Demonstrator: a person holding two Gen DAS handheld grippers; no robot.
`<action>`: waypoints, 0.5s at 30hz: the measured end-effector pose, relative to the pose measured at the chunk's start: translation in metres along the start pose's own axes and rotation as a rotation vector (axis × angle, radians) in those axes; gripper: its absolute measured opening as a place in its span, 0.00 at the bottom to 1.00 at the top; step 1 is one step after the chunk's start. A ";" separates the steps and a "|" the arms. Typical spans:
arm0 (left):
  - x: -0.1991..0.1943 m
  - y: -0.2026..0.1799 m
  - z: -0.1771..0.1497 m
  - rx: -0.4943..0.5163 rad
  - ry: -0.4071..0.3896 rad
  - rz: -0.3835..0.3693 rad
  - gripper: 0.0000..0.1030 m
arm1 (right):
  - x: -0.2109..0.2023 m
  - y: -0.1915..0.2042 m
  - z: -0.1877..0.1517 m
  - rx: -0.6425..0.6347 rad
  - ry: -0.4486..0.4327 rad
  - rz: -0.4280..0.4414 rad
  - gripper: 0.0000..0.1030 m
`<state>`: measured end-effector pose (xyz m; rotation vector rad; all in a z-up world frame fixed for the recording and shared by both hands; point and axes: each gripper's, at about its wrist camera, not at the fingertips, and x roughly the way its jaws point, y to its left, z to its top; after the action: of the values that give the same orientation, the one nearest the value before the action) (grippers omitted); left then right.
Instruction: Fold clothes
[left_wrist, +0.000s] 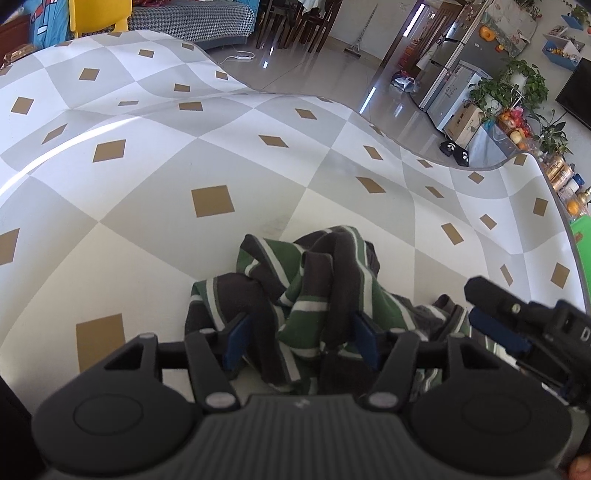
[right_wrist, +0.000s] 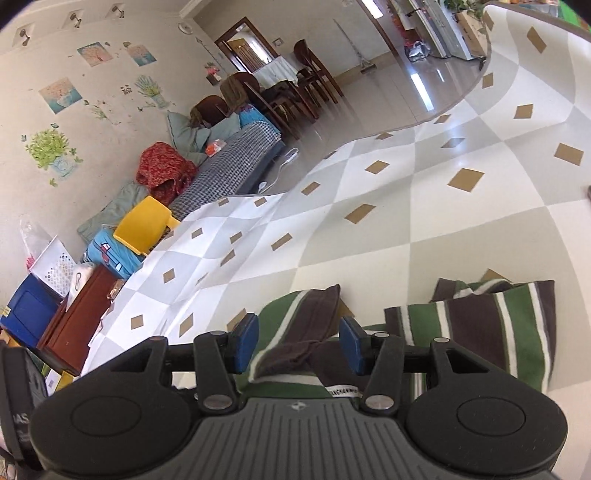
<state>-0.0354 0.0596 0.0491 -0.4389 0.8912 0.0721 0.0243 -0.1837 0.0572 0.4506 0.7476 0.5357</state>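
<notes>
Green, brown and white stripes mark the garment (left_wrist: 306, 295), which lies bunched in a loose heap on the checked tablecloth (left_wrist: 207, 155) near the table's front edge. By my reading the folding has not properly begun: the cloth is crumpled, so the step in hand is finding an edge or corner to lift and spread it flat. In the left wrist view the left gripper (left_wrist: 301, 341) is tipped down over the heap with its jaws partly apart, neither wide nor narrow; folds of the garment bulge up between the blue pads (left_wrist: 236, 339), but the pads do not appear to press on them, so I judge nothing is gripped there. The heap runs from between those jaws out toward twelve o'clock, and the other gripper comes in at about three o'clock, beside the garment's right side. In the right wrist view the right gripper (right_wrist: 298, 341) is likewise half open; a brown and green flap lies in the gap between its pads without visibly touching either, and a flatter striped panel stretches away toward three o'clock. Next, I think, each gripper needs to close on a distinct hem or corner rather than a thick wad, then draw apart to open the garment.
</notes>
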 end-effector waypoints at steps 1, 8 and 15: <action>0.004 0.002 -0.003 0.001 0.012 0.005 0.60 | 0.004 0.002 0.000 0.000 0.007 0.012 0.47; 0.021 0.014 -0.014 -0.019 0.040 0.001 0.73 | 0.042 0.013 -0.005 -0.038 0.059 -0.034 0.50; 0.027 0.019 -0.015 -0.029 0.049 -0.011 0.74 | 0.062 0.017 -0.007 -0.028 0.076 0.006 0.54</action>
<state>-0.0340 0.0674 0.0133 -0.4741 0.9370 0.0648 0.0522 -0.1314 0.0302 0.4087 0.8111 0.5706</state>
